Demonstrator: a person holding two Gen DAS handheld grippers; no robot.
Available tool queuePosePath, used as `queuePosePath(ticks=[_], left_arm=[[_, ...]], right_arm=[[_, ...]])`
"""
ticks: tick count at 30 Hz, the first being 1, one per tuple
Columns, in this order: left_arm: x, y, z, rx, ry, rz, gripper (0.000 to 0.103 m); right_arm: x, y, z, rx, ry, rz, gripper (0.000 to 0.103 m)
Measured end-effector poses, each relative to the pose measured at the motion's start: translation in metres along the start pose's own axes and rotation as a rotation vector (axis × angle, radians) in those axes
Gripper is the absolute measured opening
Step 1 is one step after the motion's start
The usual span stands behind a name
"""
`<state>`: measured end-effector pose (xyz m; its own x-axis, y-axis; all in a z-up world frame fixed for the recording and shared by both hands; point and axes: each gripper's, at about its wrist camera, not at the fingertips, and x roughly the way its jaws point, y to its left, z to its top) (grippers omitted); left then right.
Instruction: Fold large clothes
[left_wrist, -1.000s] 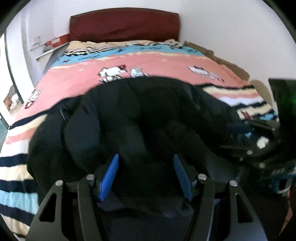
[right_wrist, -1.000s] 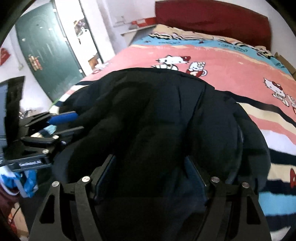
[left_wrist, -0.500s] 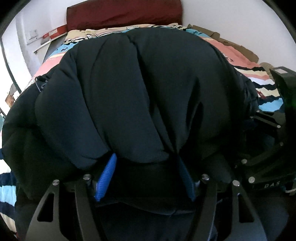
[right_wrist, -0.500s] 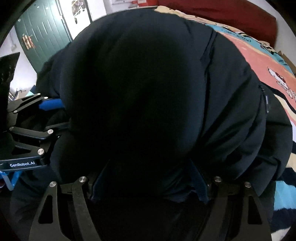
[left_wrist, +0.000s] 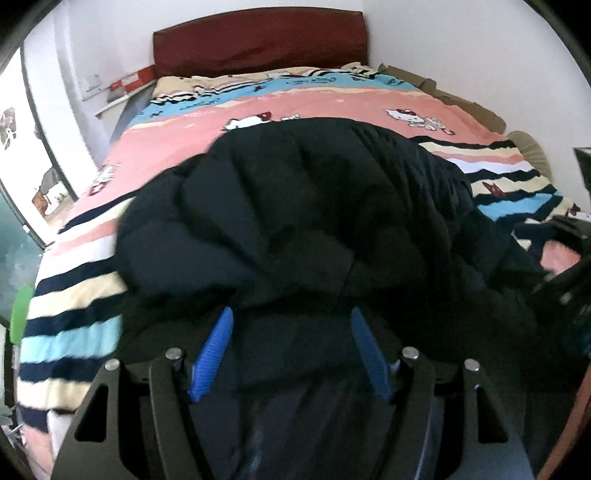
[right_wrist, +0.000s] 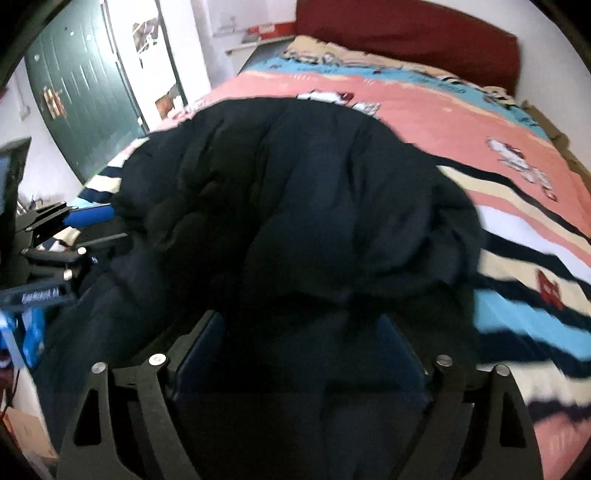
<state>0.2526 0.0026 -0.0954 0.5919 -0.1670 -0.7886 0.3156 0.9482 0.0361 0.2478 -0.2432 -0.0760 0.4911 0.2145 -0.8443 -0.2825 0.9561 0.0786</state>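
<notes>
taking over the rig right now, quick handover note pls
Left claw: jaws have been widening, with the black jacket near edge between the pads; can't tell if they press on it.
Right claw: jaws have just been opening, same edge between them, looks released.
Black jacket: heaped on the striped bedspread at the near end of the bed, seemingly doubled over.
Done: apparently one fold.
Left: draw both claws clear, flatten the heap, probably fold again.
</notes>
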Motion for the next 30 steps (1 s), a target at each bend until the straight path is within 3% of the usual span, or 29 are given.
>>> queuePosePath(ticks=[8,15,19,27,30], left_arm=[[-0.050,0.056,-0.062,-0.116,0.012,0.001,0.067],[-0.073,0.109,-0.126,-0.276,0.036,-0.010,0.067],[-0.076,0.128,-0.156,-0.384,0.052,-0.047,0.068],[-0.061,0.157,-0.206,-0.644,0.092,-0.194,0.068],[-0.051,0.156,-0.215,-0.681,0.111,-0.259,0.068]], right_arm=[[-0.072,-0.032,-0.065,0.087,-0.002,-0.051,0.092],[-0.091,-0.046,-0.120,0.171,0.034,-0.031,0.094],[-0.083,-0.053,-0.145,0.264,0.057,0.031,0.094],[-0.064,-0.066,-0.172,0.422,0.081,0.177,0.096],[-0.059,-0.064,-0.177,0.440,0.088,0.197,0.096]])
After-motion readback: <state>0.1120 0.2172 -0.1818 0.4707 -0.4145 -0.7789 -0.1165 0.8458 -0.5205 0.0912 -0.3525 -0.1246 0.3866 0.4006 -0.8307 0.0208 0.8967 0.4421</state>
